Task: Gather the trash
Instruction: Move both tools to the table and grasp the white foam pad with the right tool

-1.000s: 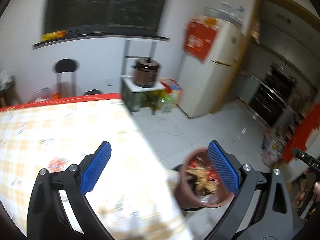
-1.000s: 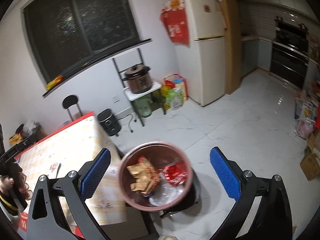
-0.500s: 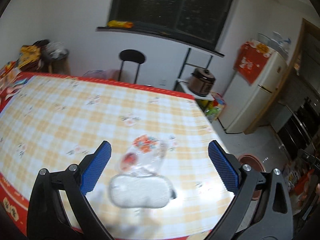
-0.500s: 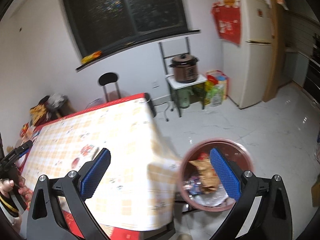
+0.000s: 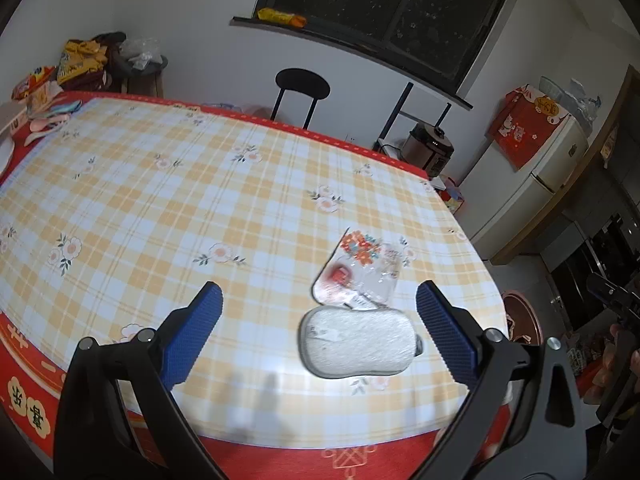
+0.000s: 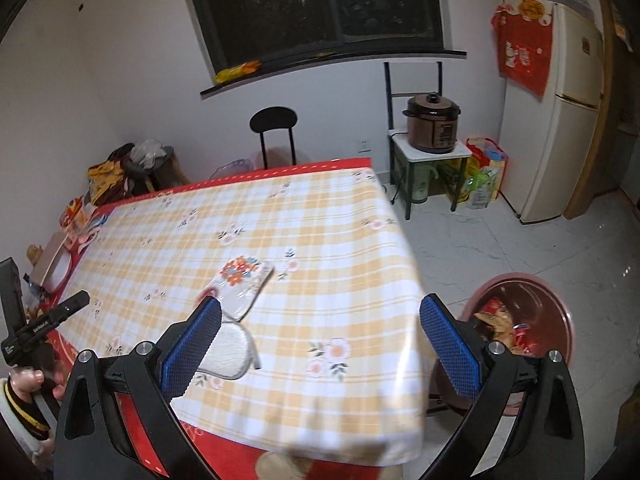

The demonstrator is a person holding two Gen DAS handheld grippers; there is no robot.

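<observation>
Your left gripper [image 5: 318, 320] and right gripper [image 6: 320, 334] both gape wide, empty, above the wrapper [image 5: 356, 270] and sponge [image 5: 356, 342].

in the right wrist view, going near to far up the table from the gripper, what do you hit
white sponge pad → clear flowered wrapper → far red table edge → black chair → windowsill with a yellow packet

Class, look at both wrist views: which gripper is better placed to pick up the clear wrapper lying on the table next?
Probably the left gripper. It is open, with the wrapper just beyond its fingers, behind the white pad. The right gripper, also open, has the wrapper off to its left side, nearer the bin.
</observation>
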